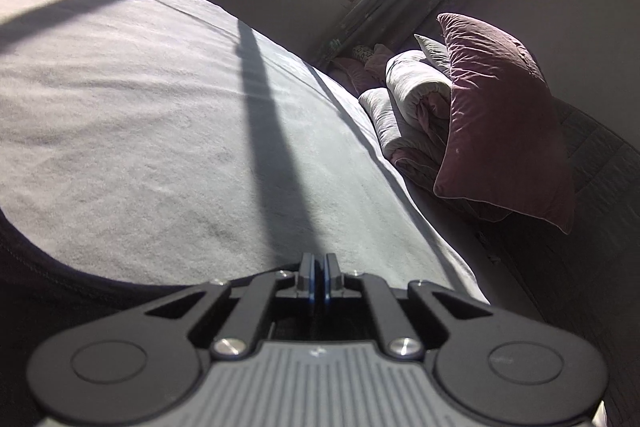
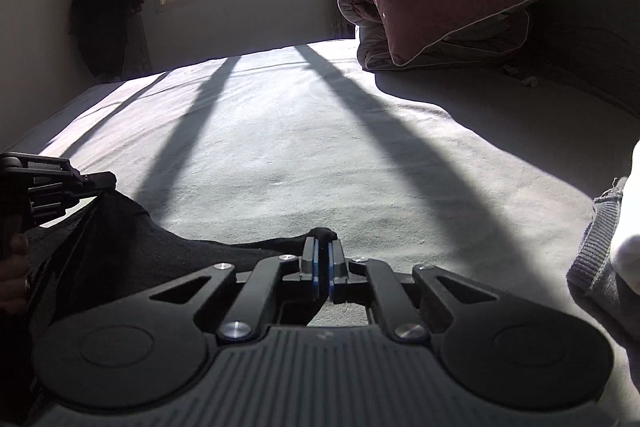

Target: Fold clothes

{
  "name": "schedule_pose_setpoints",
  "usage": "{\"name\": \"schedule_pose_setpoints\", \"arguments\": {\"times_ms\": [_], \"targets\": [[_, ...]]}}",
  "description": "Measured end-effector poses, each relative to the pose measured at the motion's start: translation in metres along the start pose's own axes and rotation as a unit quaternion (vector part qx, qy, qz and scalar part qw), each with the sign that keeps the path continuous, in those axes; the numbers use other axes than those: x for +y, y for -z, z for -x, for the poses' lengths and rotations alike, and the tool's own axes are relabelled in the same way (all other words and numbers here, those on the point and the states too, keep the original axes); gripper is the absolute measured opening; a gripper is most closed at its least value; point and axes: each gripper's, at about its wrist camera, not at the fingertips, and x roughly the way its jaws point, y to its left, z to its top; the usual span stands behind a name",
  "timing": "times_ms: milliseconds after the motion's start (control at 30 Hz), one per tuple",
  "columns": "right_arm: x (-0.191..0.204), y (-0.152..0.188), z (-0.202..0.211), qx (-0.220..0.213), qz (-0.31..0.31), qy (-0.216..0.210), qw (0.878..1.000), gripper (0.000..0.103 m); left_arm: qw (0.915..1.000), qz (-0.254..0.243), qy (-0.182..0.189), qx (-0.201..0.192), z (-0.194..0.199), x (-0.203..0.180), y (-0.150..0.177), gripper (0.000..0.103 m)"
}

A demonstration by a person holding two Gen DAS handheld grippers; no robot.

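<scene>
The right gripper is pinched on a corner of the black cloth. The left gripper is pinched on another corner, and the cloth hangs between them, low over the grey bed. A red pillow leans on rolled blankets.

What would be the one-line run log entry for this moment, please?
phase: lifting garment | left gripper: shut on black garment | right gripper: shut on black garment | surface: grey bed sheet
</scene>
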Motion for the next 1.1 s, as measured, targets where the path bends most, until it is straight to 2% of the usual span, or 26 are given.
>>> {"name": "schedule_pose_setpoints", "arguments": {"times_ms": [100,200,267,367,433,533,567,633,700,733,900,933,1033,1100], "targets": [[0.000,0.007,-0.014,0.036,0.009,0.011,0.999,0.005,0.9995,0.001,-0.021,0.024,-0.015,0.007,0.007,0.004],[0.009,0.010,-0.018,0.038,0.026,0.023,0.999,0.005,0.9999,-0.006,-0.004,-0.009,-0.003,0.001,0.002,0.004],[0.009,0.004,-0.004,0.010,0.020,0.012,1.000,0.005,0.9993,-0.020,0.002,-0.032,0.004,-0.005,0.000,0.004],[0.002,0.000,0.003,-0.011,-0.008,-0.008,1.000,0.005,0.9987,-0.038,-0.033,0.008,-0.015,-0.004,0.003,0.004],[0.004,0.004,-0.009,0.008,0.001,0.001,1.000,0.005,0.9984,-0.034,-0.039,0.024,-0.024,0.001,0.006,0.004],[0.009,0.012,-0.027,0.039,0.017,0.018,0.999,0.005,0.9987,-0.024,-0.035,0.027,-0.022,0.003,0.002,0.006],[0.010,0.013,-0.028,0.040,0.022,0.021,0.999,0.005,0.9988,-0.020,-0.032,0.029,-0.020,0.003,0.001,0.009],[0.010,0.012,-0.026,0.041,0.021,0.017,0.999,0.006,0.9991,-0.011,-0.026,0.031,-0.012,0.004,-0.001,0.020],[0.008,0.012,-0.025,0.042,0.015,0.011,0.999,0.008,0.9994,-0.006,-0.024,0.025,-0.002,0.003,-0.005,0.052],[0.008,0.012,-0.025,0.043,0.013,0.008,0.999,0.012,0.9994,-0.005,-0.026,0.020,0.004,0.002,-0.007,0.056],[0.004,0.009,-0.021,0.045,-0.008,-0.018,0.999,0.015,0.9988,0.015,-0.037,0.027,0.036,0.000,-0.016,0.061],[0.002,0.007,-0.019,0.046,-0.014,-0.025,0.999,0.019,0.9986,0.022,-0.038,0.029,0.045,-0.001,-0.016,0.061],[-0.003,0.003,-0.010,0.040,-0.034,-0.039,0.998,0.048,0.9982,0.029,-0.035,0.039,0.075,-0.008,-0.008,0.063],[-0.005,0.000,-0.001,0.038,-0.053,-0.055,0.996,0.048,0.9978,0.026,-0.034,0.050,0.096,-0.014,-0.001,0.063]]}}
